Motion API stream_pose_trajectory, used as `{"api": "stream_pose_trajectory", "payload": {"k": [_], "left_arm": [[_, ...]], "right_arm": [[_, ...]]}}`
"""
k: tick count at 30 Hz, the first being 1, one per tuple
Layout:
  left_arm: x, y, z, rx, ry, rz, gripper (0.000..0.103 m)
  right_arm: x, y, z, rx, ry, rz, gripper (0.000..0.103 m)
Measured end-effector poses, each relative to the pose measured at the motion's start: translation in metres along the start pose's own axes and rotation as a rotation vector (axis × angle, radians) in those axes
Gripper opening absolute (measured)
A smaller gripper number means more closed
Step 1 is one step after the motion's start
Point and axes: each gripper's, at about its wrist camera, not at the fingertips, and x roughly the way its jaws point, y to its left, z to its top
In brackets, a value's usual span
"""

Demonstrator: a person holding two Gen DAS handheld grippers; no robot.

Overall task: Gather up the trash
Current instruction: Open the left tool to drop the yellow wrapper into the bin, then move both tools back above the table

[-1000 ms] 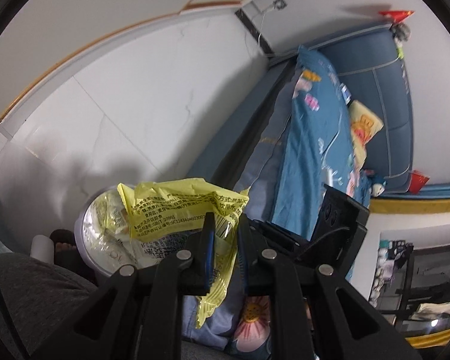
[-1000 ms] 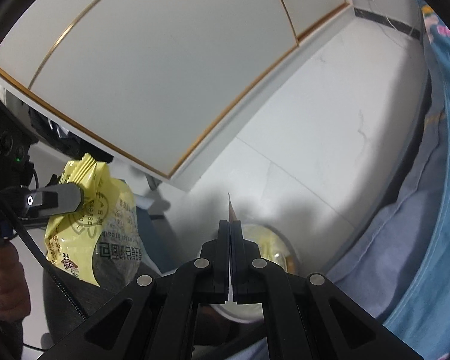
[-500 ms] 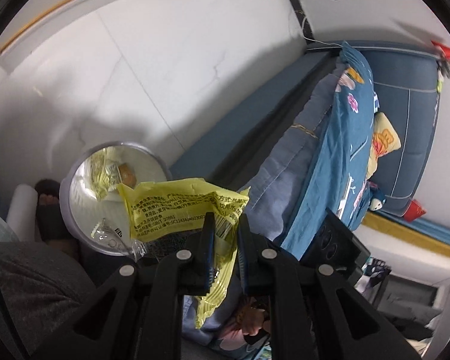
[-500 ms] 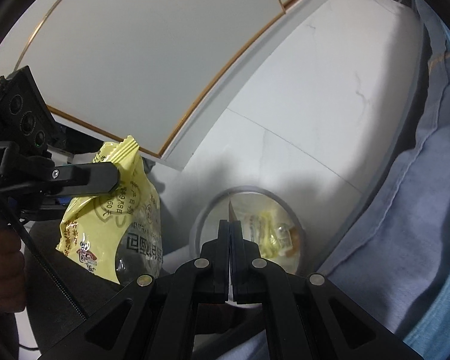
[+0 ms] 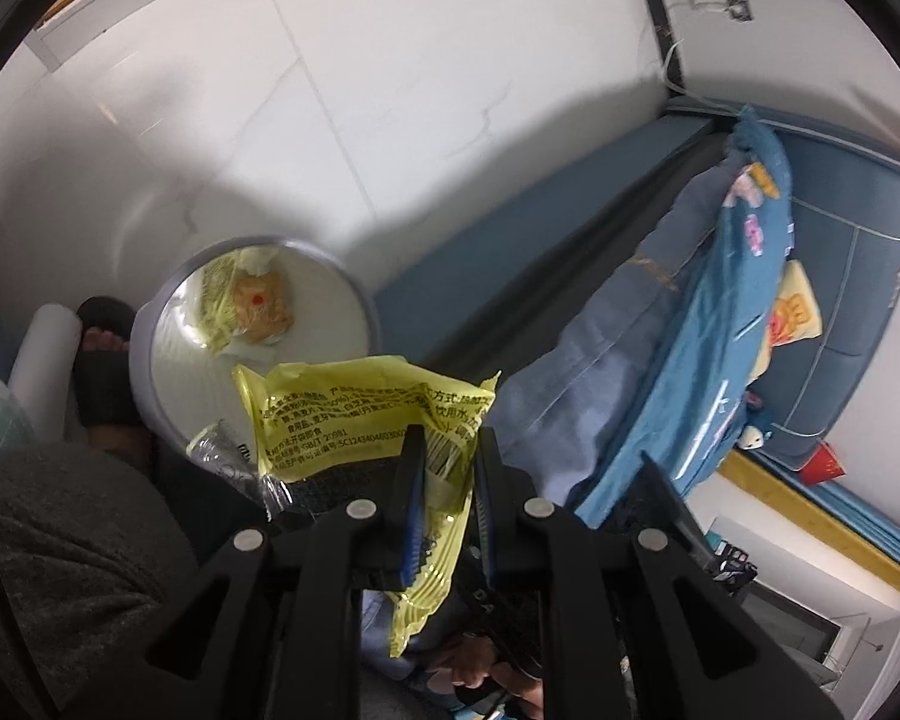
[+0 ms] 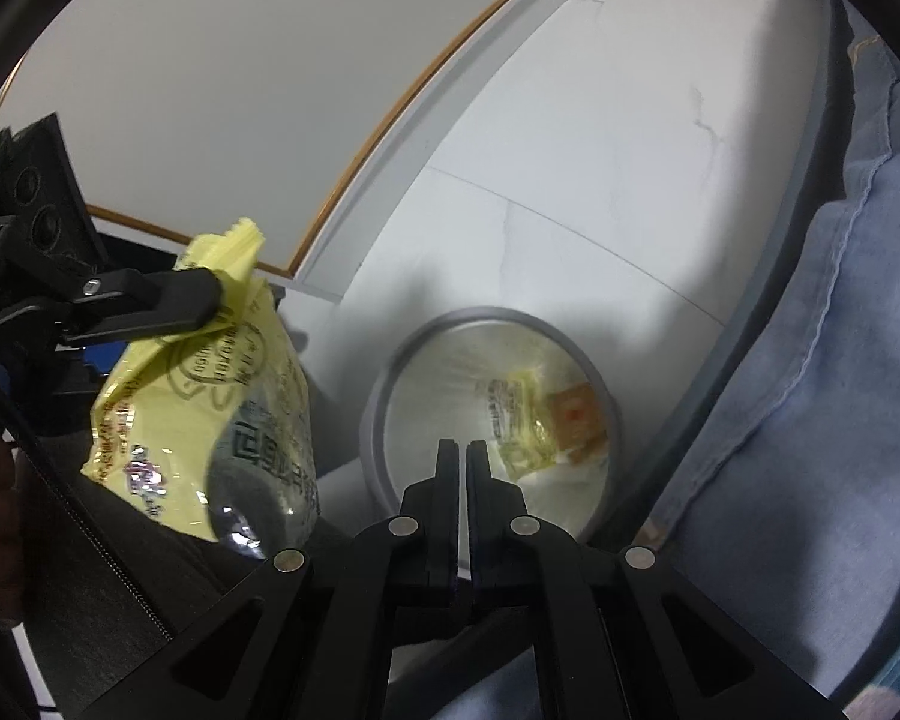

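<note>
My left gripper (image 5: 447, 441) is shut on a yellow snack wrapper (image 5: 354, 405), held in the air just right of and above a round grey trash bin (image 5: 354, 294). The bin holds a few yellow and orange wrappers (image 5: 258, 303). In the right wrist view the left gripper (image 6: 210, 294) pinches the wrapper's (image 6: 210, 420) top edge to the left of the bin (image 6: 390, 378). My right gripper (image 6: 465, 450) is shut with nothing visible between its fingers, over the bin's near side.
A blue bed with a blue-grey quilt (image 5: 660, 360) runs along the right. The floor is white tile (image 5: 390, 90). A foot in a black slipper (image 5: 99, 348) stands left of the bin. A white cabinet panel with a gold line (image 6: 240, 90) is behind.
Both grippers have moved toward the bin and tilted down, so its inside now shows more fully. A thin sliver seen at the right gripper's tips earlier no longer shows. The left gripper still holds the wrapper.
</note>
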Motion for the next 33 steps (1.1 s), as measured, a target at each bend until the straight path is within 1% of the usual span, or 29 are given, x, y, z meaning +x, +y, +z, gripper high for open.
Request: {"api": "stream_pose_trajectory", "payload": {"k": [3,5,6,8,13,15,17,18,20,21,23,25,29,33], "left_arm": [[0.004,0.001,0.0,-0.006,0.012,0.028,0.024],[0.004,0.003,0.0,-0.011,0.009,0.036,0.042],[0.004,0.003,0.0,-0.017,0.005,0.035,0.046],[0.003,0.005,0.0,-0.023,-0.001,0.043,0.059],[0.009,0.005,-0.003,-0.013,0.04,0.075,0.061],[0.009,0.001,-0.004,0.008,0.038,0.096,0.061],[0.004,-0.001,-0.007,0.036,0.023,0.123,0.064],[0.001,-0.002,-0.008,0.048,0.007,0.139,0.065],[-0.006,-0.003,-0.011,0.07,-0.028,0.141,0.065],[-0.011,-0.005,-0.012,0.086,-0.055,0.144,0.065],[-0.021,-0.008,-0.015,0.118,-0.108,0.172,0.065],[-0.032,-0.012,-0.019,0.149,-0.157,0.189,0.066],[-0.047,-0.017,-0.025,0.188,-0.239,0.208,0.066],[-0.064,-0.03,-0.037,0.264,-0.354,0.242,0.066]], "right_arm": [[-0.008,0.004,-0.004,-0.009,0.002,-0.01,0.004],[-0.018,0.006,-0.007,-0.014,-0.009,-0.024,0.004],[-0.023,0.007,-0.009,-0.016,-0.013,-0.025,0.004],[-0.032,0.007,-0.01,-0.02,-0.019,-0.041,0.004],[-0.044,0.009,-0.011,-0.029,-0.035,-0.057,0.006],[-0.046,0.009,-0.011,-0.032,-0.038,-0.061,0.007],[-0.047,0.01,-0.009,-0.033,-0.041,-0.062,0.009],[-0.048,0.011,-0.008,-0.031,-0.043,-0.06,0.011],[-0.049,0.012,-0.007,-0.028,-0.049,-0.055,0.015],[-0.05,0.014,-0.006,-0.03,-0.053,-0.052,0.017],[-0.053,0.018,-0.004,-0.04,-0.064,-0.051,0.022],[-0.054,0.019,-0.005,-0.046,-0.074,-0.052,0.028],[-0.053,0.02,-0.003,-0.046,-0.076,-0.048,0.029],[-0.062,0.021,0.002,-0.053,-0.1,-0.046,0.03]]}}
